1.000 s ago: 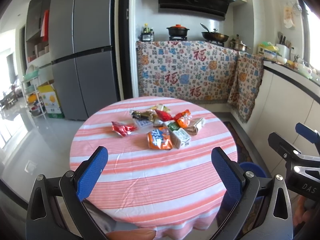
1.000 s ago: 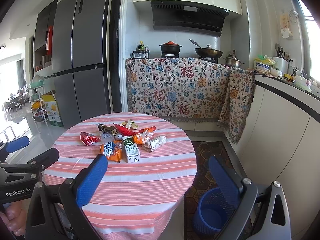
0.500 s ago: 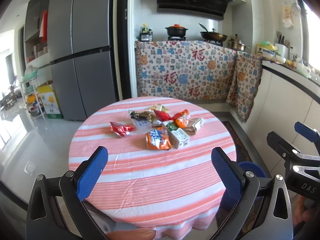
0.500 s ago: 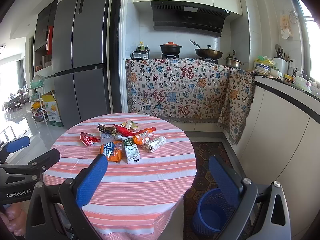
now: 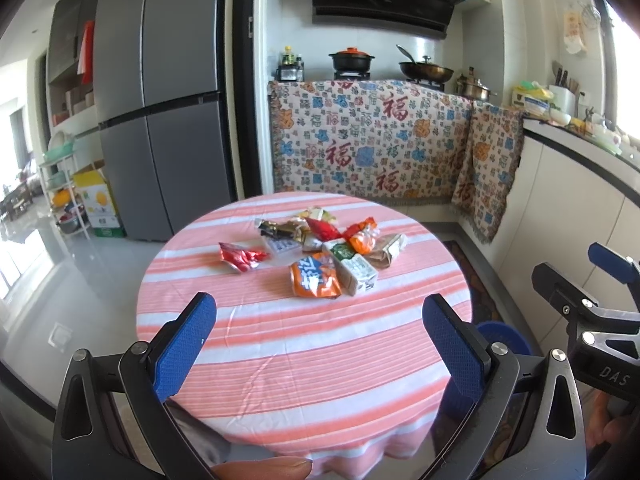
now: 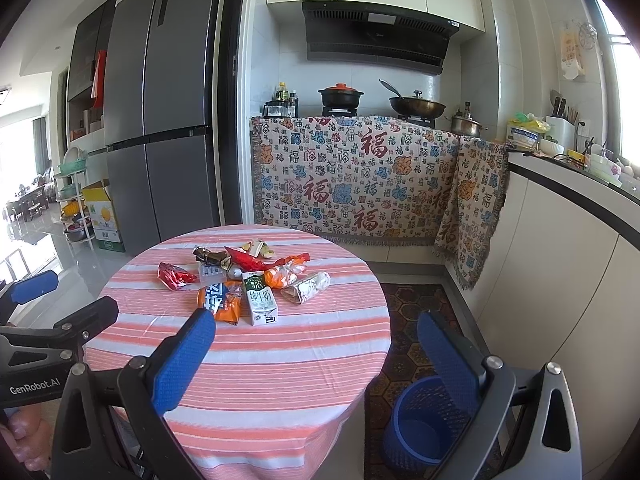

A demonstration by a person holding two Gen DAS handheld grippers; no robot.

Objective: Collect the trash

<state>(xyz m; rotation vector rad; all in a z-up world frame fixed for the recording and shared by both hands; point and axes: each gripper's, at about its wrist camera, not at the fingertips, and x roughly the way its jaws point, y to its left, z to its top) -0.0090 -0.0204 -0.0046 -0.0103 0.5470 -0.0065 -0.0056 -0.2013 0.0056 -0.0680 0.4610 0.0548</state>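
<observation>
On the table (image 5: 280, 340): trash pile (image 5: 320, 256), far ahead of both grippers.
Nearest piece: milk carton (image 6: 260, 298), long side pointing toward the right gripper (image 6: 316, 360), maybe closer.
Jaws: left gripper (image 5: 320, 344) and right both wide open, holding nothing.
Bin (image 6: 416, 424): beside the table, low on the right.

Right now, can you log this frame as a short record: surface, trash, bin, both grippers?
surface: round table with pink-and-white striped cloth
trash: crumpled snack wrappers and a white-and-green milk carton, piled near the table's middle
bin: blue mesh plastic wastebasket, on the floor to the table's right
left gripper: jaws open, holding nothing
right gripper: jaws open, holding nothing
</observation>
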